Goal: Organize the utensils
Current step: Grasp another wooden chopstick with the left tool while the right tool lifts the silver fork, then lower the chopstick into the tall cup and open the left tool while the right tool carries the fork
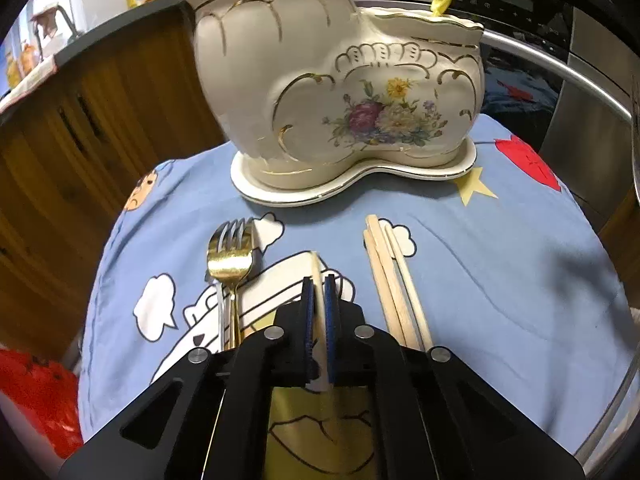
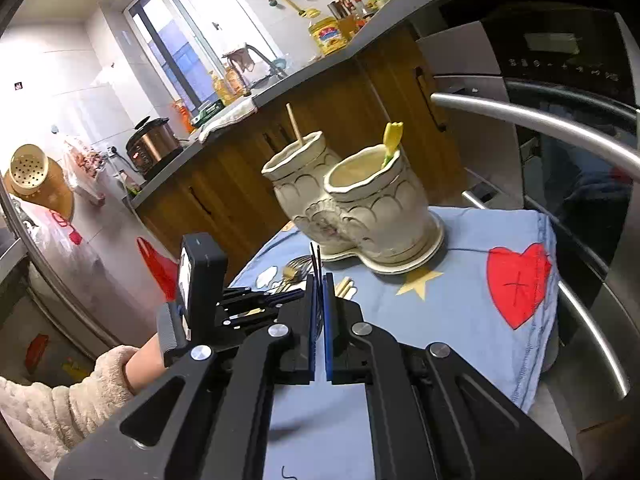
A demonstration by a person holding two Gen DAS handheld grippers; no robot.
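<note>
Left tool [image 1: 319, 280]: blue pads brought together on a single pale wooden chopstick [image 1: 318, 266] that runs up between them, its tip toward the cream ceramic boot-shaped utensil holder with gilt trim and a flower print [image 1: 340, 92]. Grip sits low on the stick, so a long free end pokes forward.

Right tool [image 2: 319, 280]: pads together, nothing visible between them. It hangs over the near edge of the table, which is covered by a blue cartoon-print cloth [image 1: 500, 280].

Still flat on the cloth, between the holder and the near edge: a gold-coloured metal fork [image 1: 230, 260] lying over a silver one toward the left edge, and a loose bundle of pale wooden chopsticks [image 1: 394, 280] just right of the left tool. In the right wrist view the holder's taller opening holds one upright wooden stick [image 2: 295, 126], and the lower opening a yellow-handled utensil [image 2: 392, 136].

Risks, as judged from here:
- Narrow pads on a thin round stick: it may pivot or slip during the lift and drop back on the cloth.
- Long free end may strike the holder's rim on approach; the holder sits on its own saucer and might rock.
- The cloth is wrinkled and loose; a tool dragging across it could pull the fork and chopsticks toward the table edge.
- The left tool is just beside the bundle and could nudge it when lifting.
</note>
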